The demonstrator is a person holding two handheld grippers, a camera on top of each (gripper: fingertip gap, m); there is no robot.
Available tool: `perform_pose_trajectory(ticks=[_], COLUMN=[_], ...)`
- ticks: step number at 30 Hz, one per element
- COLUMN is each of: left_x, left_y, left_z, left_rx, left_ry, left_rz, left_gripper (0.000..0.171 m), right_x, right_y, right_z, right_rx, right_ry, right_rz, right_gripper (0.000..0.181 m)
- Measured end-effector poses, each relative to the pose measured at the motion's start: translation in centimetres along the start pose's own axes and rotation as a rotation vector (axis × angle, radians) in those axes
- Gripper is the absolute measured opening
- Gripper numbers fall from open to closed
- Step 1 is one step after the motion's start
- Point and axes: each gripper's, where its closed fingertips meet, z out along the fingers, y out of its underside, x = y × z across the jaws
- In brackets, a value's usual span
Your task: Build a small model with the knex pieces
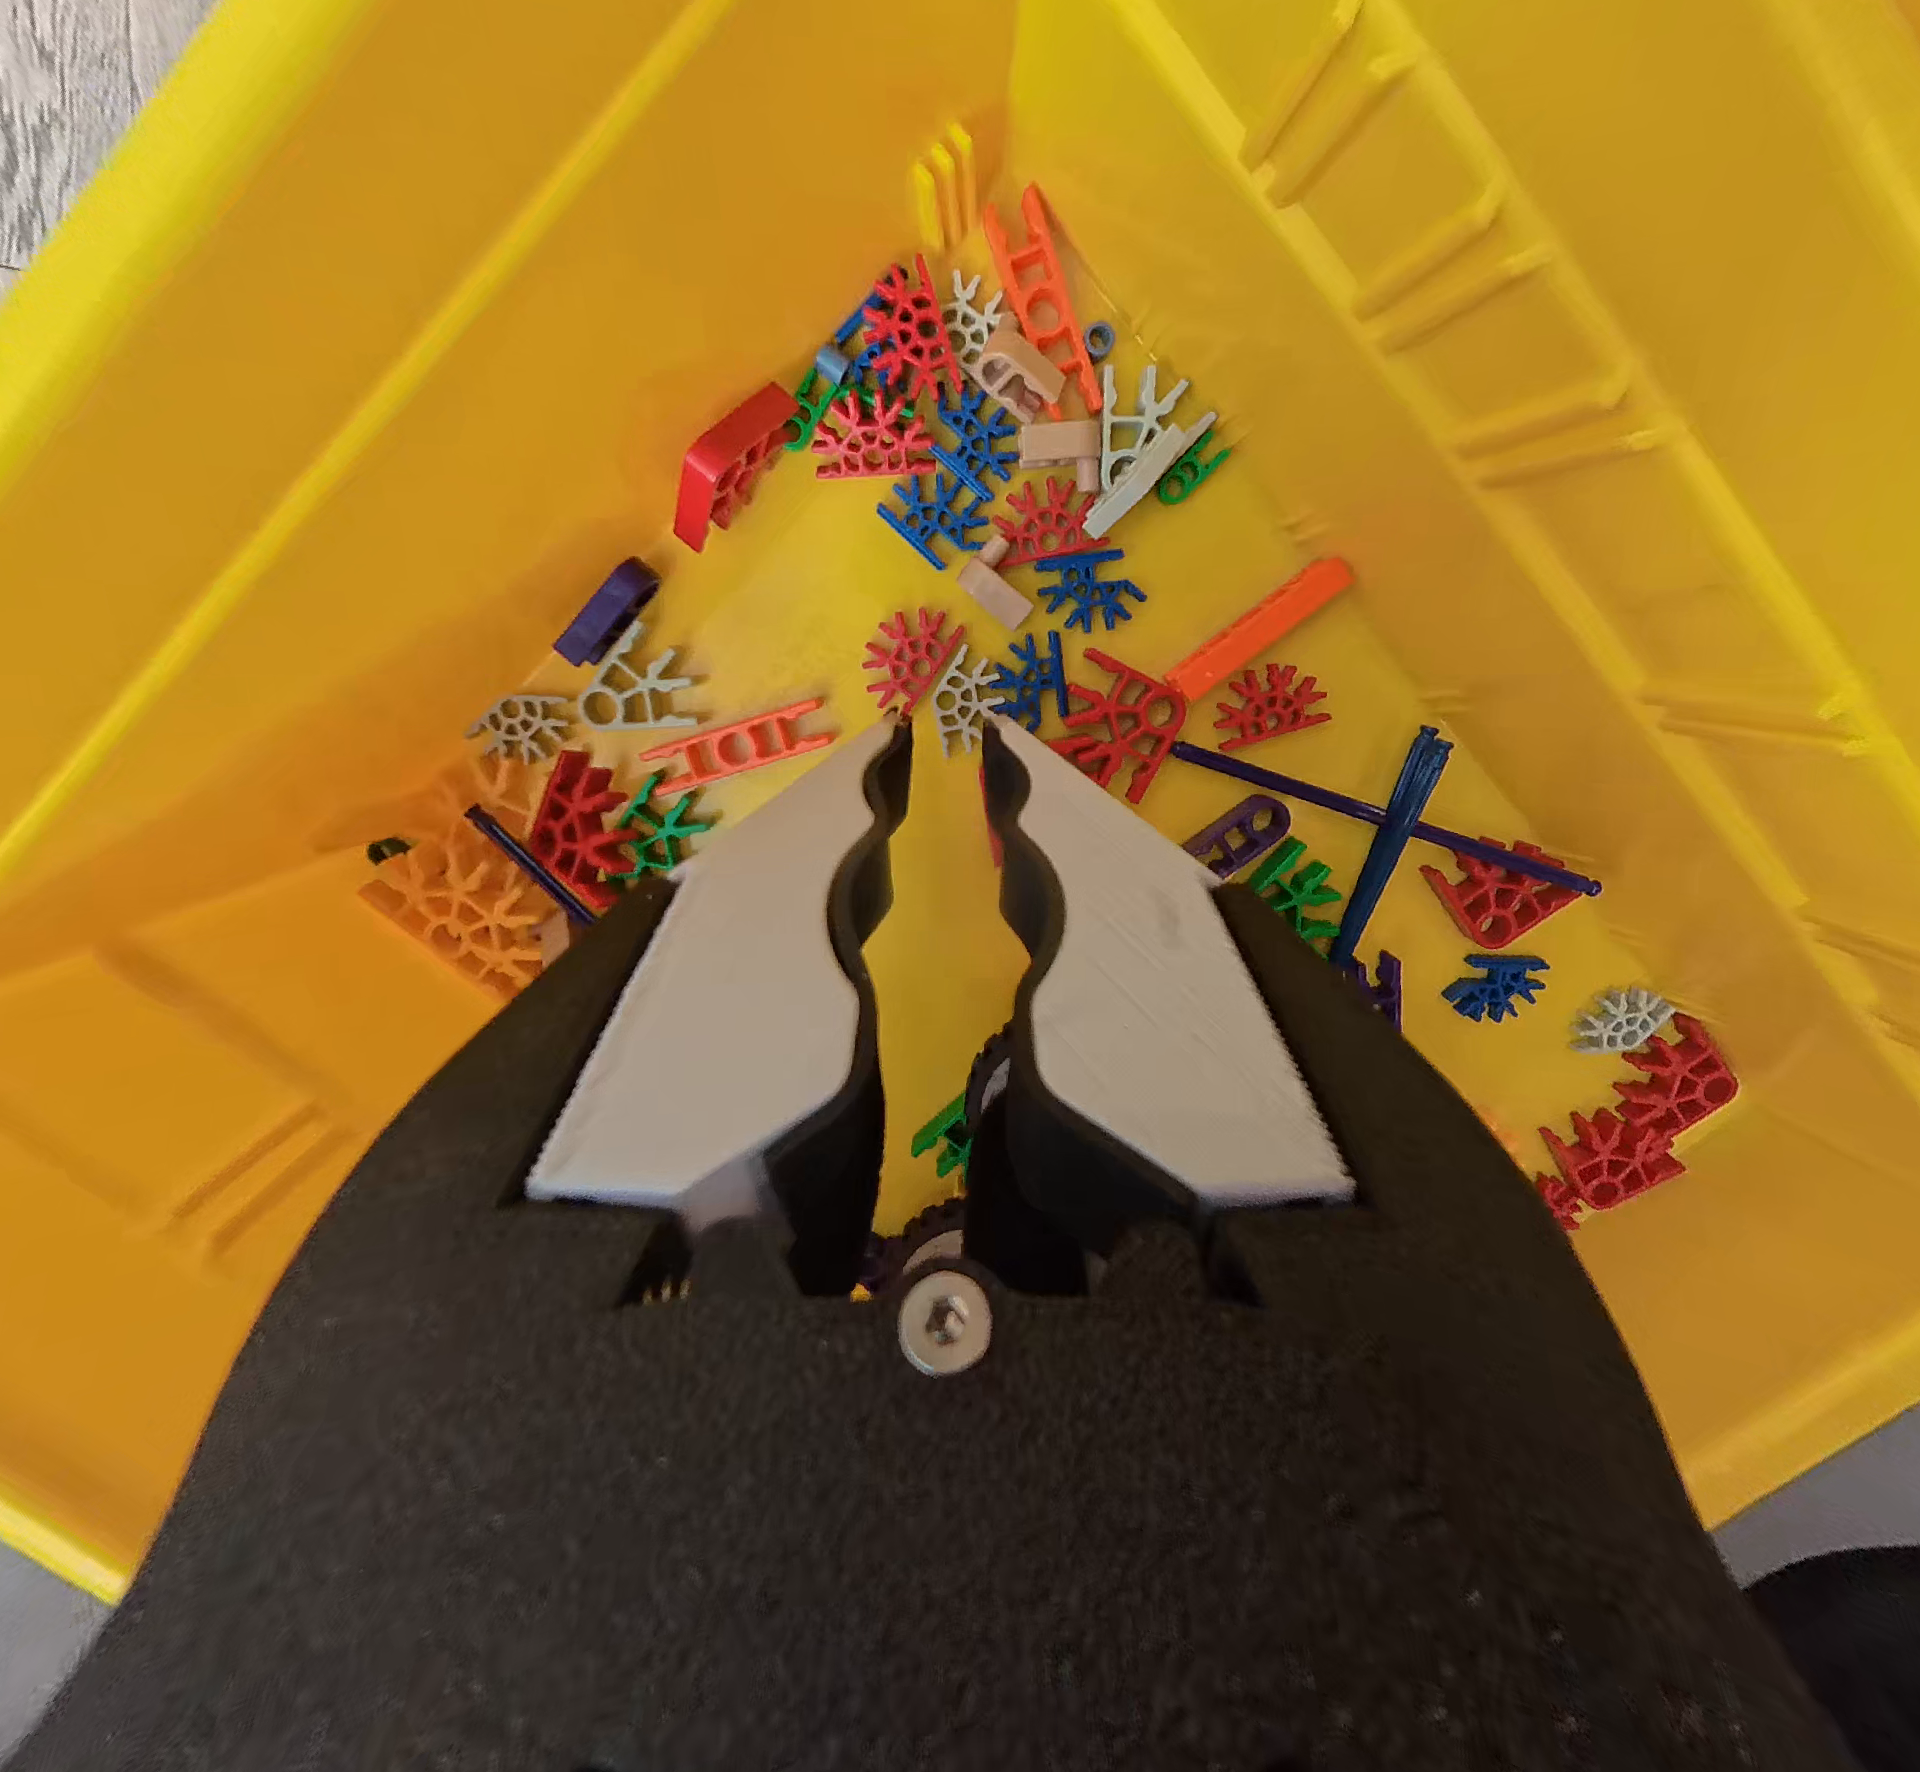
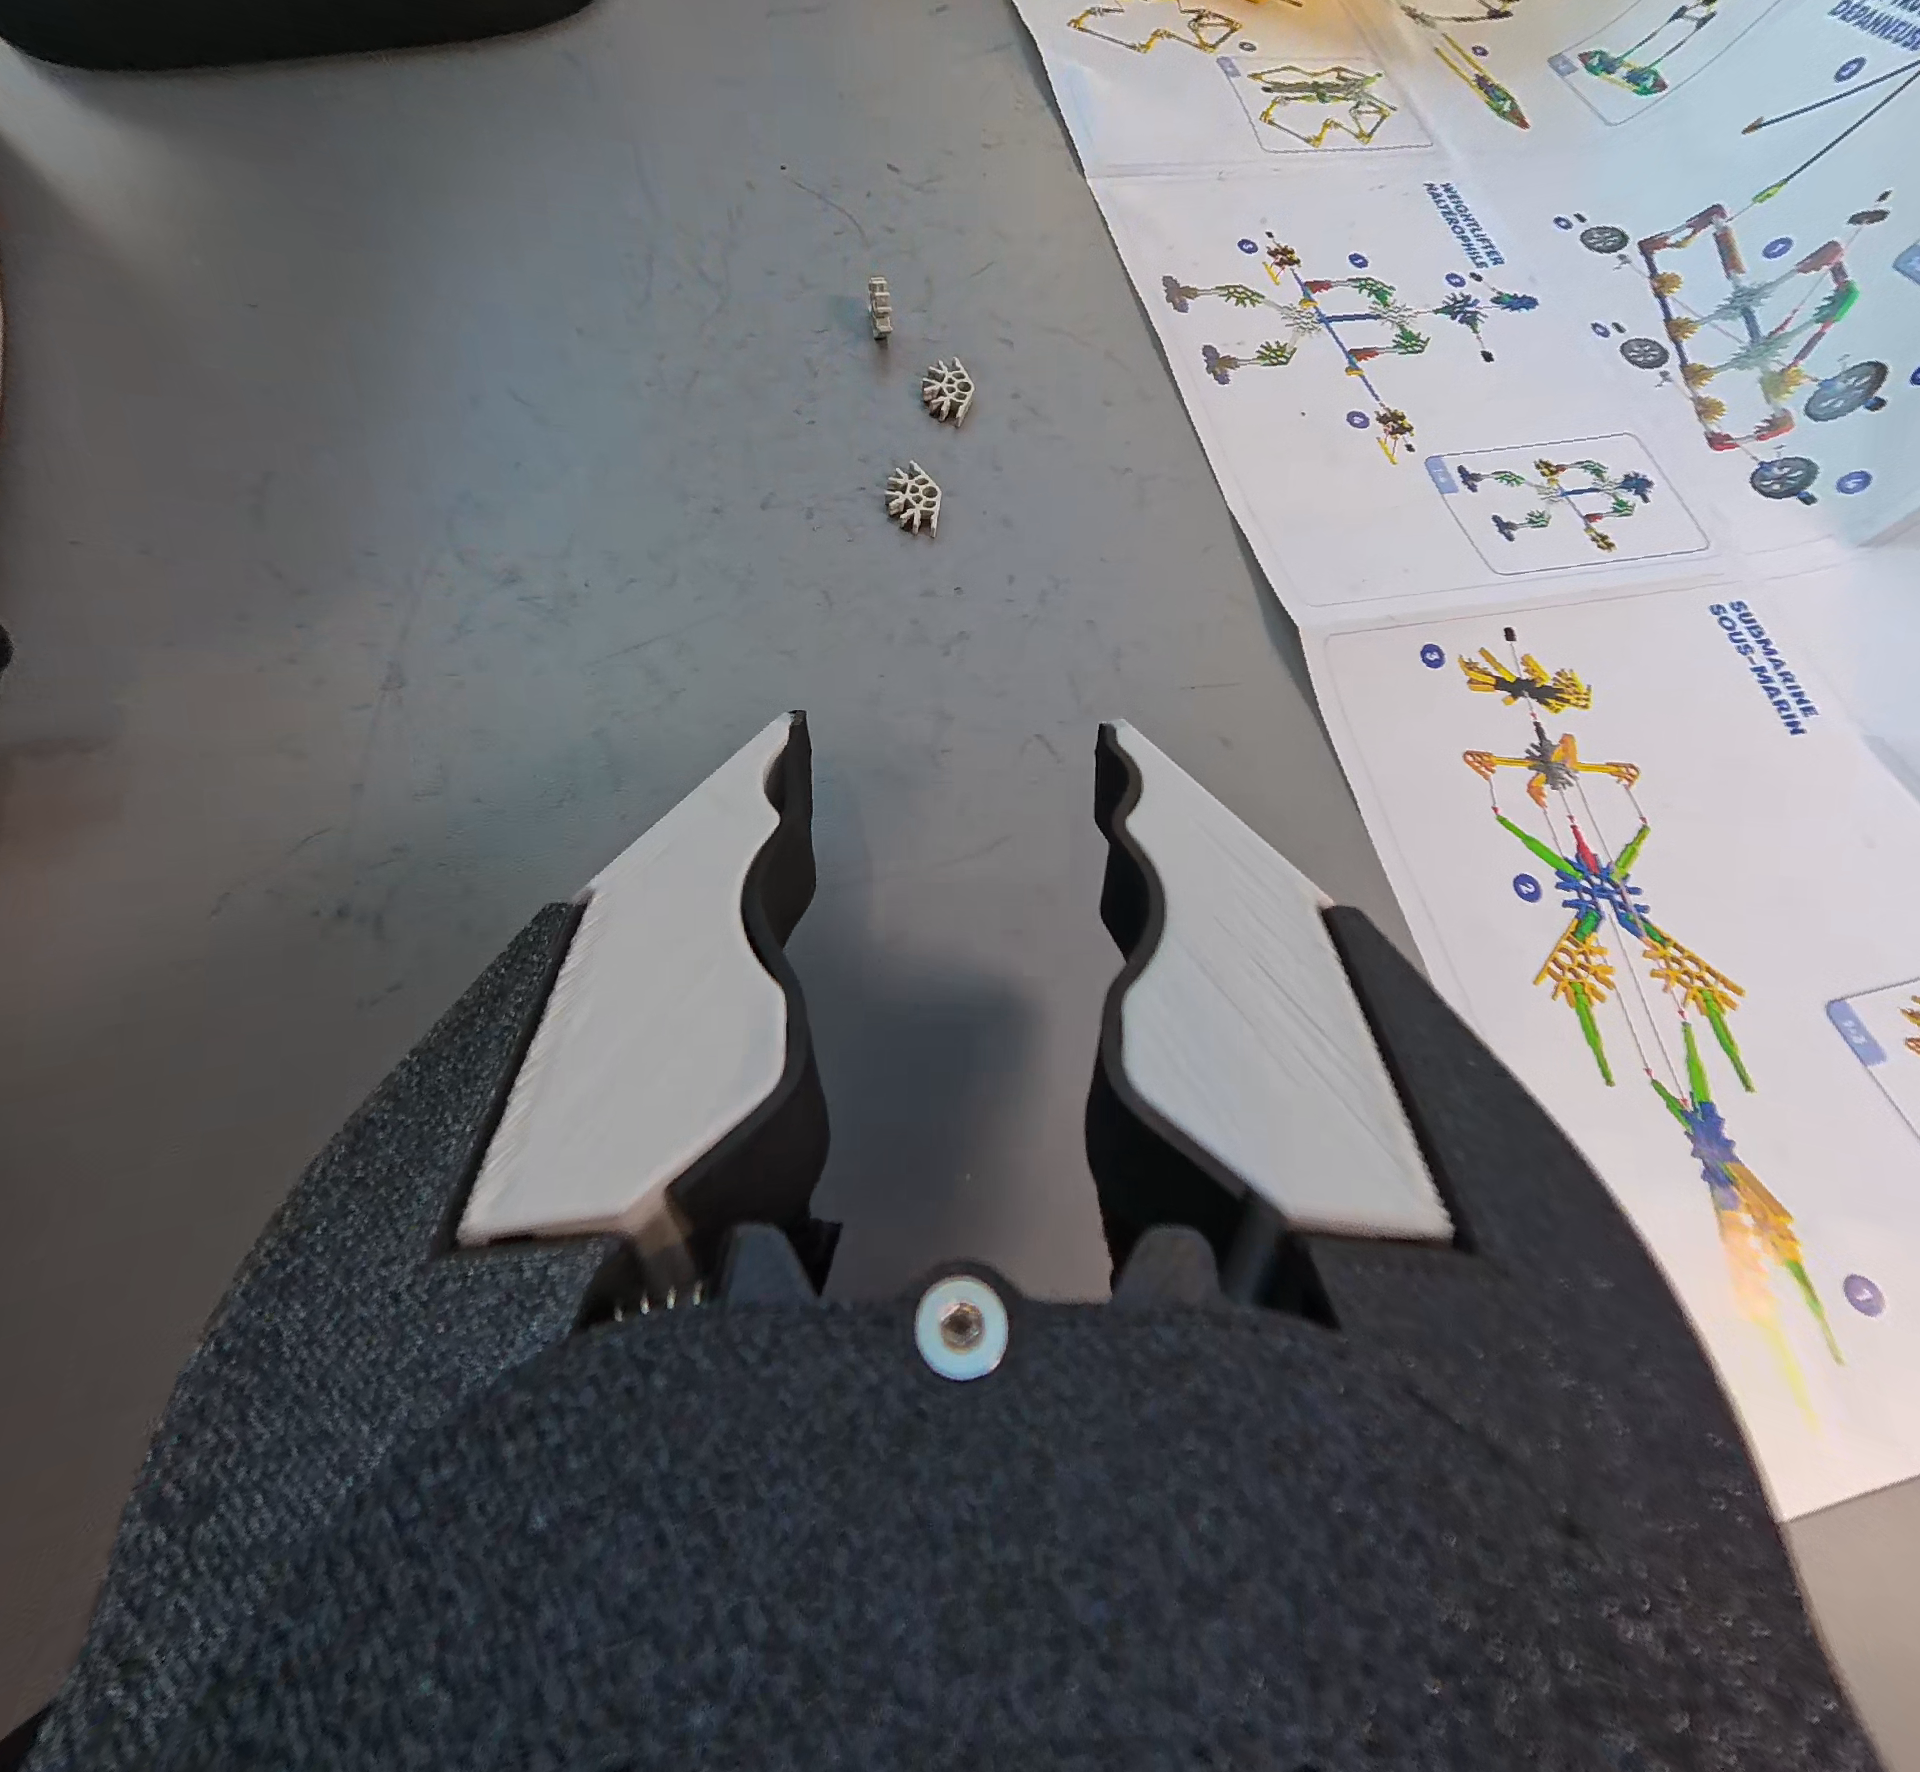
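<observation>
Left gripper (image 1: 945, 735) was down inside the yellow bin (image 1: 436, 392), jaws nearly closed but with a narrow gap, gripping nothing. Its tips sat right at a grey connector (image 1: 964, 696), just beside a red connector (image 1: 912, 657) and a blue one (image 1: 1029, 681). More loose pieces lay scattered on the bin floor: an orange rod (image 1: 1262, 626) to the right, purple rods (image 1: 1382, 813) crossing farther right.

The grey piece looked light, stiff plastic, thin and flat, likely to skid on the smooth floor; pinching across its flat faces or its spokes seemed the best hold.

Over to the right gripper (image 2: 948, 735): jaws spread wide, empty, hovering above the grey table (image 2: 416, 475). Ahead, well apart from it, three small grey connectors lay in a row, nearest (image 2: 914, 498), middle (image 2: 948, 392), farthest (image 2: 879, 307) standing on edge. An instruction sheet (image 2: 1558, 579) lay to the right.
</observation>
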Motion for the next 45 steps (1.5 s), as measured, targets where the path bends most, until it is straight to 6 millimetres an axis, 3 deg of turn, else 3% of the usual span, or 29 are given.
perform_pose_trajectory(ticks=[16,19,22,24,26,28,32,35,37,39,42,45], left_x=[0.4,0.4,2.5,6.1,12.9,20.4,33.8,41.1,44.3,46.2,47.6,47.7], left_y=[1.1,0.5,-1.1,-1.6,-0.5,2.6,10.1,15.3,17.8,19.1,19.9,19.8], left_z=[0.6,-0.9,-4.5,-7.6,-10.5,-12.1,-11.8,-9.7,-8.1,-6.5,-5.0,-4.5], left_rx=[-0.052,-0.008,0.109,0.205,0.288,0.328,0.364,0.336,0.295,0.250,0.226,0.206], left_ry=[-0.007,-0.020,-0.012,-0.010,0.056,0.152,0.380,0.554,0.630,0.663,0.663,0.660], left_rz=[0.059,0.084,0.164,0.301,0.507,0.729,0.981,1.068,1.101,1.112,1.126,1.111], left_gripper=[0.004,0.004,0.003,0.003,0.003,0.004,0.004,0.004,0.004,0.004,0.004,0.010], right_x=[-0.1,-0.1,-0.1,-0.2,-0.2,-0.3,-0.3,-0.4,-0.4,-0.4,-0.5,-0.7], right_y=[0.0,-0.1,-0.1,0.0,0.0,0.0,0.0,-0.1,-0.2,-0.2,-0.2,-0.1], right_z=[0.0,-0.1,-0.1,0.0,0.0,0.0,0.0,-0.2,-0.3,-0.3,-0.4,-0.3], right_rx=[0.002,0.005,0.006,0.003,0.000,-0.001,0.002,0.015,0.021,0.024,0.025,0.017], right_ry=[-0.003,-0.003,-0.006,-0.010,-0.011,-0.013,-0.009,-0.004,-0.004,-0.002,-0.005,-0.008], right_rz=[-0.004,-0.003,-0.003,-0.003,-0.006,-0.009,-0.018,-0.026,-0.028,-0.030,-0.039,-0.052], right_gripper=[0.053,0.053,0.053,0.053,0.053,0.053,0.054,0.056,0.056,0.056,0.057,0.057])
